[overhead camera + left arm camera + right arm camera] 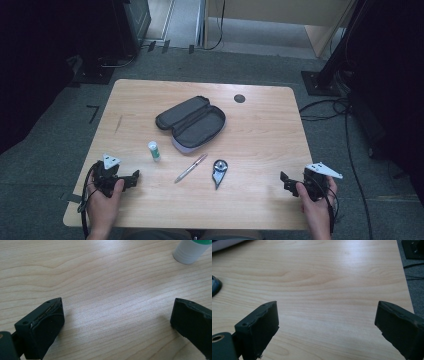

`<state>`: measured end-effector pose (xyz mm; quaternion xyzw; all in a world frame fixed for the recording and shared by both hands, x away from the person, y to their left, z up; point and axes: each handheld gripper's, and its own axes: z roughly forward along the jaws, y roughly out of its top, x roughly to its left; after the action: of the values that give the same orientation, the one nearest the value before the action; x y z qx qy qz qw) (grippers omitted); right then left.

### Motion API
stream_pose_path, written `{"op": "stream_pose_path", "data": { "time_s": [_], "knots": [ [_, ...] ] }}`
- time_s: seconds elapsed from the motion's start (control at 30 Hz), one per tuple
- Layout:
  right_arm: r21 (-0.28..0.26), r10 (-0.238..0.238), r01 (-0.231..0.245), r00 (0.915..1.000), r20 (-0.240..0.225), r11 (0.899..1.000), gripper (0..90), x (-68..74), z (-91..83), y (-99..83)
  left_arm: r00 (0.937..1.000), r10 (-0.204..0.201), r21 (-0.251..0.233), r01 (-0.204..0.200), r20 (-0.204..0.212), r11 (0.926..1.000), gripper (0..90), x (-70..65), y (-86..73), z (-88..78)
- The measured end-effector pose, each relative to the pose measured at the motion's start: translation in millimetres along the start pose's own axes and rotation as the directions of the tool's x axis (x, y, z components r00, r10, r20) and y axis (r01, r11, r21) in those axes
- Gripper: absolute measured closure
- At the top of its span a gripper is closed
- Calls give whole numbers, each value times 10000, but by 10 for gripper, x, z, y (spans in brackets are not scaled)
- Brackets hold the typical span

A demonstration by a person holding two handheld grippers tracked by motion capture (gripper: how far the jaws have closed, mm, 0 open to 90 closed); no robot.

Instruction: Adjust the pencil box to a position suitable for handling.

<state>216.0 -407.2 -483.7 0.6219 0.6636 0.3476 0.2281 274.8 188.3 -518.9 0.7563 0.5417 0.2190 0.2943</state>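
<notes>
left gripper [131, 178]: jaws wide apart, nothing held, low on the table [260, 150] at its near left corner
right gripper [285, 181]: jaws apart, empty, near right edge
glue stick [154, 150]: upright, near the left gripper, beside the open case [192, 121]
pen [191, 168]: lying flat, mid-table
risk: a sideways nudge would likely tip the glue stick and roll it
hands: both palms resting on the table, pointing inward

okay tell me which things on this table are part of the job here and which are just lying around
Likely in the job:
open pencil case
glue stick
pen
tape dispenser
left gripper, open
right gripper, open

Lying about:
cables on the floor
stand base on the floor
grommet in the table
</notes>
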Motion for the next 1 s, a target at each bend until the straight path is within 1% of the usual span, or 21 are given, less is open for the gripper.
{"op": "stream_pose_path", "data": {
  "time_s": [0.1, 0.17, 0.2, 0.23, 0.27, 0.3, 0.37, 0.4, 0.47, 0.5, 0.53, 0.57, 0.6, 0.63, 0.7, 0.9, 0.93, 0.97, 1.0],
  "knots": [
    [-141, -191, 192, 9998, 36, 9997, 53, 103, -62, 169, 10000, -1, 1, 1, 2, 10000, 0, 0, 0, 0],
    [-194, -290, 291, 9995, 81, 9994, 53, 142, -88, 251, 10000, -14, -12, 14, 1, 10000, 0, -1, 0, 1],
    [-194, -290, 291, 9995, 81, 9994, 53, 142, -88, 251, 10000, -14, -12, 14, 1, 10000, 0, -1, 0, 1],
    [-241, -381, 384, 9992, 108, 9990, 54, 181, -121, 347, 10000, 6, -3, -6, -9, 10000, 0, 1, 0, 1],
    [-241, -381, 384, 9992, 108, 9990, 54, 181, -121, 347, 10000, 6, -3, -6, -9, 10000, 0, 1, 0, 1],
    [-351, -457, 460, 9989, 96, 9983, 55, 212, -154, 453, 10000, 13, 10, -13, -8, 10000, 0, 1, 1, 0],
    [-362, -468, 471, 9989, 84, 9982, 56, 219, -167, 489, 10000, 12, 10, -12, -6, 10000, 0, 1, 1, 0],
    [-539, -490, 493, 9988, 64, 9973, 57, 244, -193, 588, 10000, 12, 4, -12, -5, 10000, 0, 1, 0, 0],
    [-590, -539, 541, 9985, 54, 9968, 57, 250, -200, 619, 10000, 15, 8, -15, -3, 10000, 0, 1, 1, 0],
    [-611, -476, 476, 9989, 26, 9970, 58, 267, -208, 659, 10000, 14, 6, -14, -4, 10000, 0, 1, 0, 0],
    [-690, -554, 549, 9985, -45, 9961, 58, 296, -209, 736, 10000, 12, 6, -12, -5, 10000, 0, 1, 1, 0],
    [-706, -630, 626, 9980, -34, 9955, 58, 313, -206, 774, 10000, 13, 8, -13, -4, 10000, 0, 1, 1, 0],
    [-706, -630, 626, 9980, -34, 9955, 58, 313, -206, 774, 10000, 13, 8, -13, -4, 10000, 0, 1, 1, 0],
    [-728, -751, 744, 9972, -68, 9946, 58, 352, -199, 842, 10000, 13, -3, -13, -8, 10000, 0, 1, 0, 1],
    [-765, -855, 843, 9963, -121, 9935, 57, 387, -183, 903, 10000, 13, -3, -13, -1, 10000, 0, 1, 0, 1],
    [-660, -986, 964, 9947, -306, 9931, 58, 482, -94, 1050, 10000, 8, -9, -8, 23, 10000, 0, -2, 0, 1],
    [-660, -986, 964, 9947, -306, 9931, 58, 482, -94, 1050, 10000, 8, -9, -8, 23, 10000, 0, -2, 0, 1],
    [-653, -1088, 1063, 9934, -353, 9922, 58, 524, -58, 1097, 10000, 8, -13, -8, 24, 10000, 0, -2, 0, 2],
    [-653, -1088, 1063, 9934, -353, 9922, 58, 524, -58, 1097, 10000, 8, -13, -8, 24, 10000, 0, -2, 0, 2]
  ]
}}
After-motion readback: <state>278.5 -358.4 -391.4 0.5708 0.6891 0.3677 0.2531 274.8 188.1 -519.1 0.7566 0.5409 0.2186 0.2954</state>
